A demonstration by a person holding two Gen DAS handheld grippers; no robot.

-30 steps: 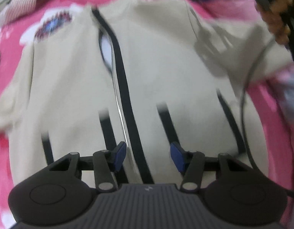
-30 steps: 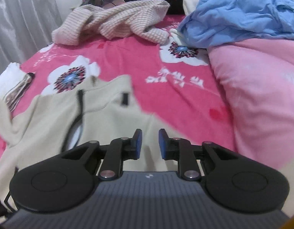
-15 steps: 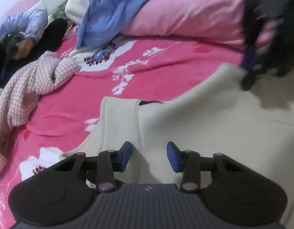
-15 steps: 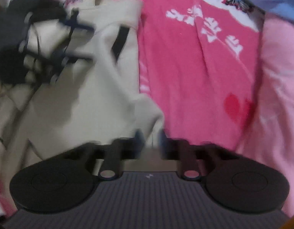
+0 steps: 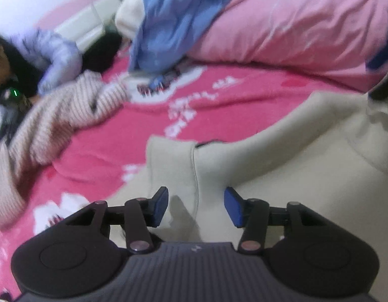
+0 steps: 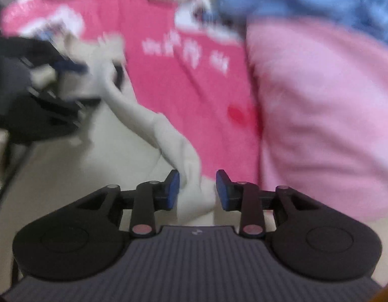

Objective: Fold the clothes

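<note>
- The cream jacket (image 5: 282, 166) lay on the pink floral bedsheet (image 5: 219, 100), its body mostly spread flat; a stitched seam and a small dark tab showed near the collar edge.
- The left gripper (image 5: 196, 206) hovered low over the jacket near that seam, its blue pads (image 5: 160, 205) set wide apart with cloth beneath the gap but nothing pinched between them.
- The right gripper (image 6: 197, 191) had its pads (image 6: 172, 188) parted about a raised ridge of cream cloth at the jacket's edge (image 6: 191, 173). The ridge sat between the pads; motion blur prevented confirming whether either pad touched it, and no firm pinch was evident.
- In the right wrist view the left gripper appeared at the far left (image 6: 42, 95), heavily blurred, at the jacket's upper part.
- Judgement on progress: the jacket was not in a finished folded bundle. One bunched, lifted edge ran across it, which would fit either a side panel or sleeve being brought inward or cloth merely being straightened. The pictures did not settle which.
- Remaining work, as far as seen: the jacket lacked a compact shape, and other garments lay loose on the bed, namely a pink striped knit (image 5: 55, 125) and a blue garment (image 5: 173, 20) draped on a pink quilt (image 5: 294, 30).
- A person in a pale jacket (image 5: 50, 52) sat beyond the bed.
</note>
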